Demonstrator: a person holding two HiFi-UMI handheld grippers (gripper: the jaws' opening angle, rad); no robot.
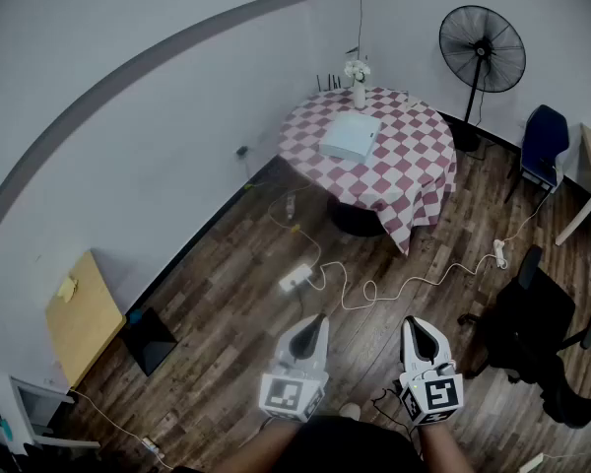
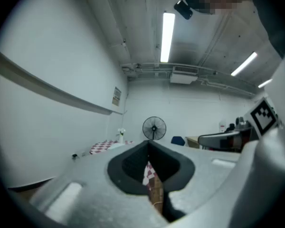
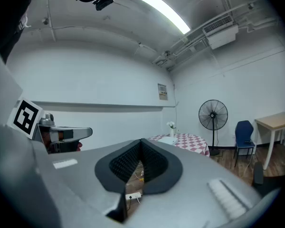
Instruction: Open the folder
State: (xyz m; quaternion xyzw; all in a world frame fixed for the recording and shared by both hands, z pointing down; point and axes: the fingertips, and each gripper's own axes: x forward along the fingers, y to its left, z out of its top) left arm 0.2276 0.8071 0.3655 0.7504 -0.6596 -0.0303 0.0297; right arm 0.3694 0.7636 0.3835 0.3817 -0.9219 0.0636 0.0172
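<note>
folder (image 1: 351,136), a flat pale one, lies closed on the round table (image 1: 414,170) with the red and white checked cloth, far ahead of both grippers and well out of their reach, so i judge that opening it has not begun and the person must first walk to it. left gripper (image 1: 313,325) and right gripper (image 1: 421,327) are held side by side close to the body, pointing level toward the table. each one has its jaws together with nothing between them, and only a thin slit below the tips shows some floor. i think they are carried closed like this because there is nothing to take at this place. they will need to open near the folder to catch the edge of its cover. just behind the folder, on the far side from the grippers, stands a small vase with white flowers (image 1: 358,79), which a wide lift of the cover could touch. the floor (image 1: 227,333) is dark wood planks. between the grippers and the table a white power strip (image 1: 295,278) and a long white cable (image 1: 414,282) lie across the way, a possible thing to trip on. to the right of the right gripper there is a black office chair (image 1: 532,328). further ahead on that side are a blue chair (image 1: 544,146) and a standing fan (image 1: 482,49). far to the left of the left gripper a small wooden table (image 1: 82,315) stands against the white wall.
</note>
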